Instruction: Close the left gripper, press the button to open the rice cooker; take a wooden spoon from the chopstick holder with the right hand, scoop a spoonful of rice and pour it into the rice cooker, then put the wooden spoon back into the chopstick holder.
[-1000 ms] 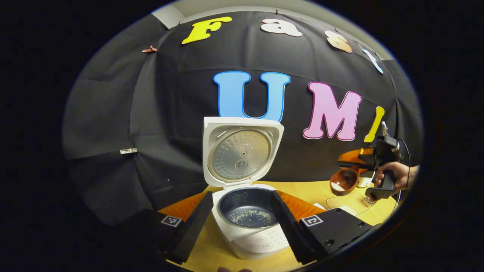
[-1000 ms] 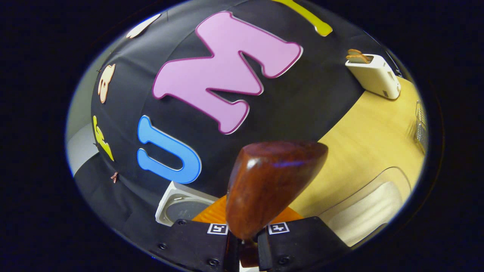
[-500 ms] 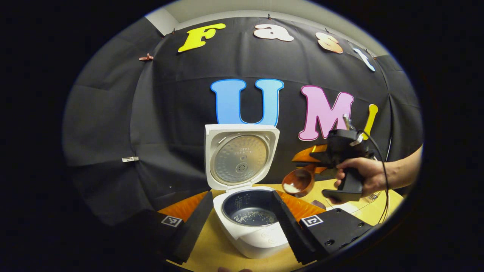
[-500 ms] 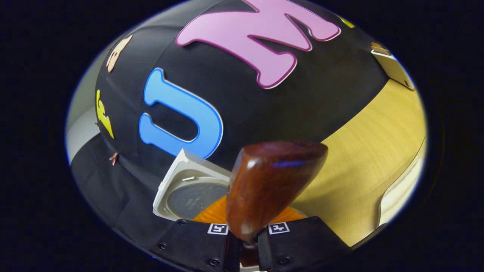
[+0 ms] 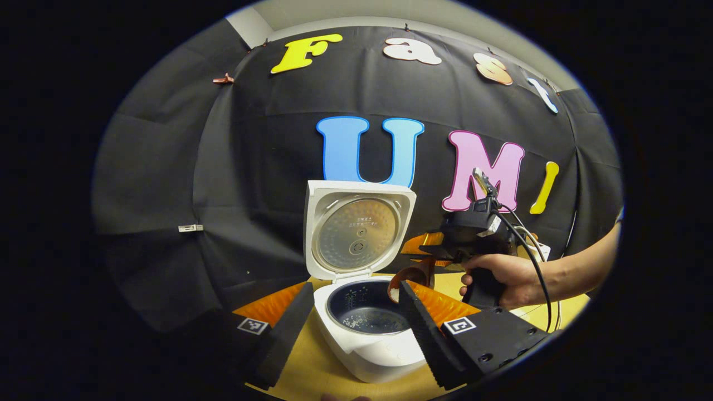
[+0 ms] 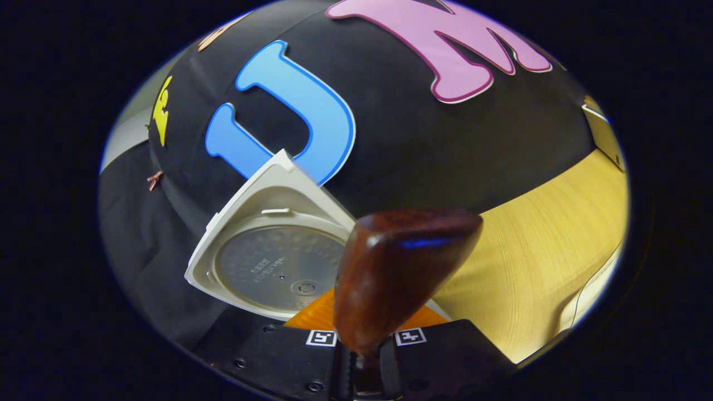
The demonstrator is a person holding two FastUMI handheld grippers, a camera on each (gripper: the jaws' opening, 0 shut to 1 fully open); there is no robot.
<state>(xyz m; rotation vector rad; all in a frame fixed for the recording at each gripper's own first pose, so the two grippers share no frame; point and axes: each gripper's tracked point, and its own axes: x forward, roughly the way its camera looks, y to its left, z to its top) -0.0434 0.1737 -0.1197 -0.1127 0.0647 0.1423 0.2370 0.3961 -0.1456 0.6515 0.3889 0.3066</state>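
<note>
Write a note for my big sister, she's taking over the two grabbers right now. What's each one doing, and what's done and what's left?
Right gripper: shut on the wooden spoon, held by its handle. In the left gripper view the spoon bowl is tipped at the right rim of the rice cooker pot.
Left gripper: open and holding nothing, fingers either side of the cooker in its view.
Done: lid is up; spoon taken and loaded; some rice already lies in the pot.
Left: finish tipping the rice into the pot, then return the spoon to the chopstick holder.
</note>
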